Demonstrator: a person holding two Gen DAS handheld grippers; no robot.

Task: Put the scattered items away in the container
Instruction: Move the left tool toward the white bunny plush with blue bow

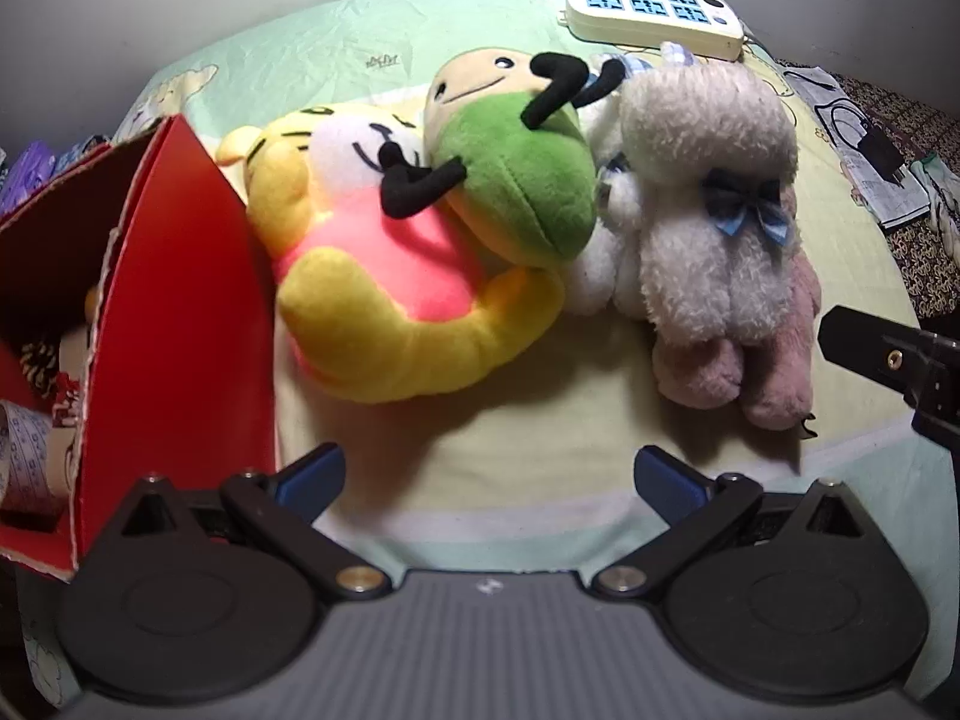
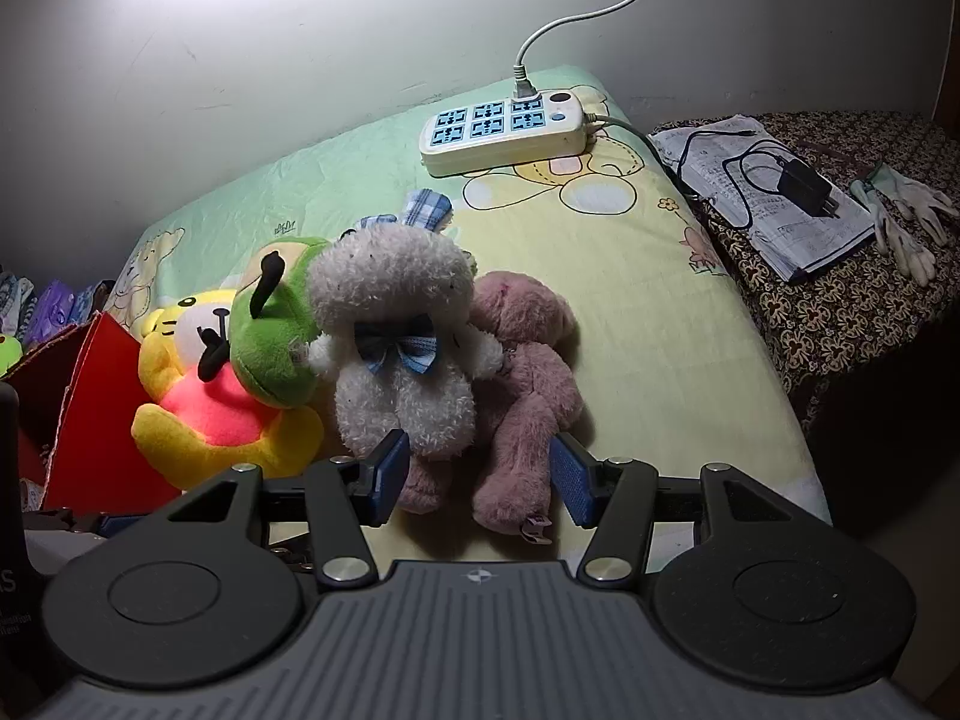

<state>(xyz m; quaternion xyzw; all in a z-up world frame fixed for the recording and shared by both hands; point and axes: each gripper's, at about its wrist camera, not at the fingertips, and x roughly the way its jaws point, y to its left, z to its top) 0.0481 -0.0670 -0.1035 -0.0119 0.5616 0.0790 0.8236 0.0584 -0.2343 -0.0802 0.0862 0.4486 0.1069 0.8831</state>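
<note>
Several plush toys lie in a heap on the bed: a yellow and pink tiger [image 1: 384, 276] [image 2: 204, 402], a green toy with black limbs [image 1: 516, 180] [image 2: 273, 330], a white fluffy toy with a blue bow [image 1: 702, 192] [image 2: 396, 348] and a pink plush [image 1: 780, 360] [image 2: 528, 372] under it. A red cardboard box [image 1: 180, 324] [image 2: 90, 414] stands open to their left. My left gripper [image 1: 489, 477] is open and empty, in front of the tiger. My right gripper [image 2: 480, 474] is open, its blue pads on either side of the white and pink toys' feet.
A white power strip [image 1: 654, 15] [image 2: 504, 132] with a plugged cable lies at the back of the bed. A side table [image 2: 840, 300] to the right holds papers, a black charger [image 2: 798, 186] and gloves [image 2: 906, 222]. The right gripper shows at the left wrist view's right edge [image 1: 888, 360].
</note>
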